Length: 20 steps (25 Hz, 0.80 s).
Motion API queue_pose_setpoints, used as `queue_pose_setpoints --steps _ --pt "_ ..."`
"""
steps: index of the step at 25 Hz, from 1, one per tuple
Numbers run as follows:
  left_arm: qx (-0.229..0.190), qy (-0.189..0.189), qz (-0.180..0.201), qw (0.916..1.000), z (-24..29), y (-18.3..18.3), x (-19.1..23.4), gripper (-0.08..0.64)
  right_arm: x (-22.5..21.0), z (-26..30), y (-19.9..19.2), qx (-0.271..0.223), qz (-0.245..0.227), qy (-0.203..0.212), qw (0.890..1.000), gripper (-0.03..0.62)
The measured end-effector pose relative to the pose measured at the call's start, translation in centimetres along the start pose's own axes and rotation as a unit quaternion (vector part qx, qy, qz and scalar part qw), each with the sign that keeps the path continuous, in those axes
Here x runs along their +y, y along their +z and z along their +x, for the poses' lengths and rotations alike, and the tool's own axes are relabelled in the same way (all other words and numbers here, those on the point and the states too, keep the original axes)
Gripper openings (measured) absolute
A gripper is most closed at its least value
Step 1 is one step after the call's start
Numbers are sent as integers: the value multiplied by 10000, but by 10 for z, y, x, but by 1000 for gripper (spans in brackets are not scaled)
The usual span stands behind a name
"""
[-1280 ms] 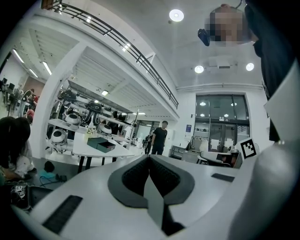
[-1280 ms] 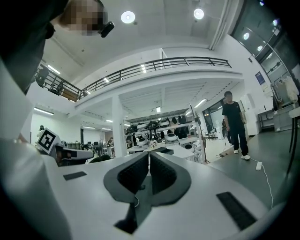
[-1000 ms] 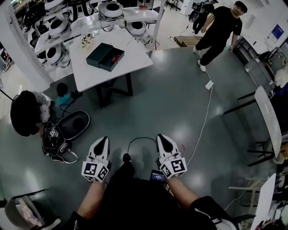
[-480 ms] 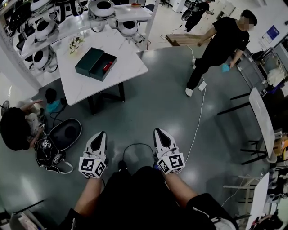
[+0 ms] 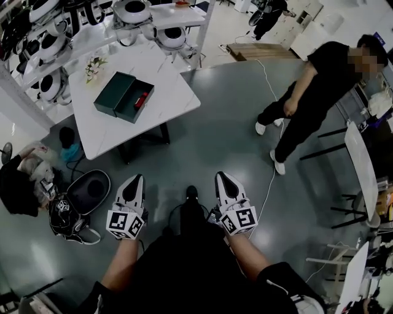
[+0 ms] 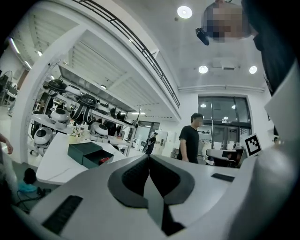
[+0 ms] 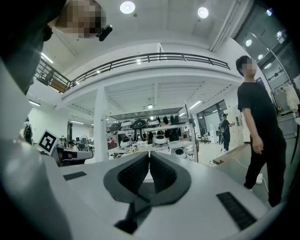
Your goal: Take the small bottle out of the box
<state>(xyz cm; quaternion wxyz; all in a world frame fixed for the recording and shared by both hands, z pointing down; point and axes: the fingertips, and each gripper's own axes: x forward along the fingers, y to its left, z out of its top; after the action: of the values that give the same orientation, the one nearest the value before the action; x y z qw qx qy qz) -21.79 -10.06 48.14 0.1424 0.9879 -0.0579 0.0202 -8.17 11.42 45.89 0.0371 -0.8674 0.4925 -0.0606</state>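
An open dark green box (image 5: 124,97) lies on a white table (image 5: 166,107) far ahead to the left, with a small red item (image 5: 140,99) in one half. In the left gripper view the box (image 6: 89,154) shows at mid-left. My left gripper (image 5: 134,181) and right gripper (image 5: 221,177) hang low in front of the person's body over the grey floor, well short of the table. Both have their jaws pressed together with nothing between them, as seen on the left gripper (image 6: 149,157) and on the right gripper (image 7: 149,155).
A person in black (image 5: 319,98) stands on the floor at the right, near a white cable (image 5: 270,178). White round devices fill shelves (image 5: 153,18) behind the table. A helmet and bag (image 5: 67,211) lie on the floor at left. White chairs (image 5: 362,165) stand at far right.
The view has moved toward the table, so the box sits lower and closer. The person in black walked down the right side. Both grippers stay shut and keep their places.
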Motion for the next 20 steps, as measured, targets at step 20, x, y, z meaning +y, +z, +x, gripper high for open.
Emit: queue_pose_setpoints --steps 20 --pt "-6 1249 82 9921 200 35 69 17 -128 233 22 40 187 1646 9862 37"
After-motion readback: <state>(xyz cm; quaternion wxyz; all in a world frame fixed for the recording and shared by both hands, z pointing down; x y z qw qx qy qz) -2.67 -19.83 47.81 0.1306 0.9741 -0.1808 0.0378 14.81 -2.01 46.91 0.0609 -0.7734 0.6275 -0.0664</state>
